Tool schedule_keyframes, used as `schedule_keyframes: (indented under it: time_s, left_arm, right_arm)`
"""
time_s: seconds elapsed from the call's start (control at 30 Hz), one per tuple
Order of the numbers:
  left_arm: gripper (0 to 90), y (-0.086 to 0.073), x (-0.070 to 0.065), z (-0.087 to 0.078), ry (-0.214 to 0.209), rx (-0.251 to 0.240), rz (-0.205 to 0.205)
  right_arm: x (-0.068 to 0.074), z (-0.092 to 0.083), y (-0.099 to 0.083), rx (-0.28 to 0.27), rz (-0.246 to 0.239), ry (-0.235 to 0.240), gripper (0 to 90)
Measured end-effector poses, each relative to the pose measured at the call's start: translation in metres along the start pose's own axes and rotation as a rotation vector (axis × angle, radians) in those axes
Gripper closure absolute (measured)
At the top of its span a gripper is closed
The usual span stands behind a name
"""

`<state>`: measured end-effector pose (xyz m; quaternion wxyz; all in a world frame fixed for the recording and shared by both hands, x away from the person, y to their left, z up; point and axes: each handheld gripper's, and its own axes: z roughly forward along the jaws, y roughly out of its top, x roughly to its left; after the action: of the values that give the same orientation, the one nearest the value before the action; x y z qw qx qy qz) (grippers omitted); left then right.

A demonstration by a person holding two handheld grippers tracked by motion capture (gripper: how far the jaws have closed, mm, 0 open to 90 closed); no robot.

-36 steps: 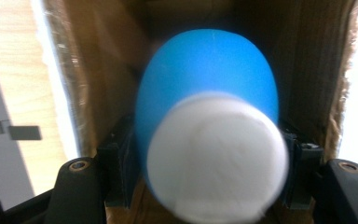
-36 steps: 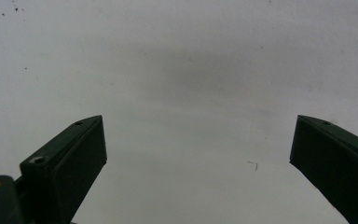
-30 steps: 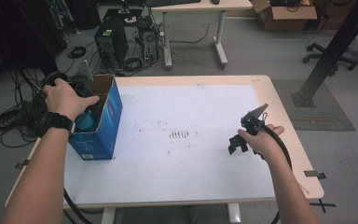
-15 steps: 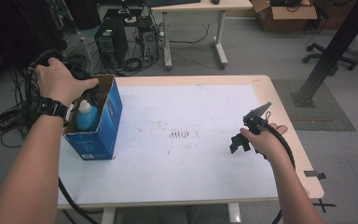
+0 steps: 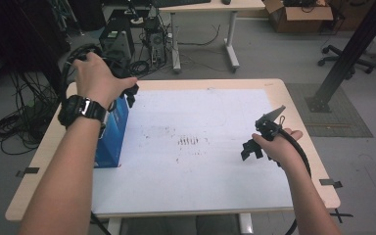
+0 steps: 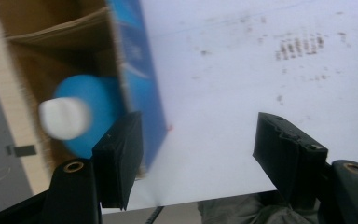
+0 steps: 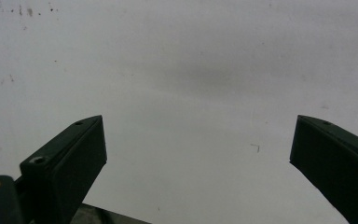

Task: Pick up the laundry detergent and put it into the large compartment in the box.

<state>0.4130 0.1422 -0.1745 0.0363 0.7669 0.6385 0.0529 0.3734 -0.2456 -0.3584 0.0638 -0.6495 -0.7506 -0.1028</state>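
A blue cardboard box [image 5: 111,133] stands open-topped at the table's left edge. Looking down along the left gripper's jaws, a blue bottle [image 6: 91,95] with a white cap [image 6: 63,117] stands inside the box [image 6: 137,65]. My left gripper [image 5: 130,93] hangs above the box's far corner. Its jaws have just been opening, and the left gripper [image 6: 198,135] has nothing between them. At the right of the table my right gripper [image 5: 259,134] is held low over the white top. Its jaws stand wide apart, and the right gripper [image 7: 200,130] is empty.
The white table top [image 5: 215,112] carries dark smudges [image 5: 191,141] near its middle. Beyond the far edge are computer towers [image 5: 112,41], floor cables [image 5: 10,127], a second desk [image 5: 210,7] and a black post [image 5: 352,54].
My left hand has lifted out of the box and moved up and to the right, and its jaws have parted. The bottle stays in the box. The right hand has kept still.
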Motion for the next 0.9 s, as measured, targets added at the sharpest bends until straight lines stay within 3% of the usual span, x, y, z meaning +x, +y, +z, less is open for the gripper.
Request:
schedule_keyframes:
  time_s: [0.13,0.5,0.63,0.83,0.9]
  left_arm:
    - [28.8,0.003,-0.027,0.011,-0.026,0.022,0.038]
    - [14.3,0.007,-0.068,0.030,-0.075,0.057,0.106]
    - [8.2,0.007,-0.076,0.032,-0.086,0.060,0.123]
    - [4.9,0.005,-0.081,0.031,-0.106,0.045,0.135]
    - [4.9,0.004,-0.082,0.030,-0.095,0.038,0.137]
  right_arm:
    - [0.002,-0.003,-0.001,-0.007,-0.004,0.005,3.8]
    - [-0.003,-0.004,-0.005,-0.014,0.004,0.015,3.8]
    - [-0.005,-0.005,-0.007,-0.012,0.009,0.025,3.8]
    - [-0.008,-0.006,-0.009,-0.018,0.007,0.024,3.8]
    - [-0.008,-0.007,-0.009,-0.022,0.009,0.023,3.8]
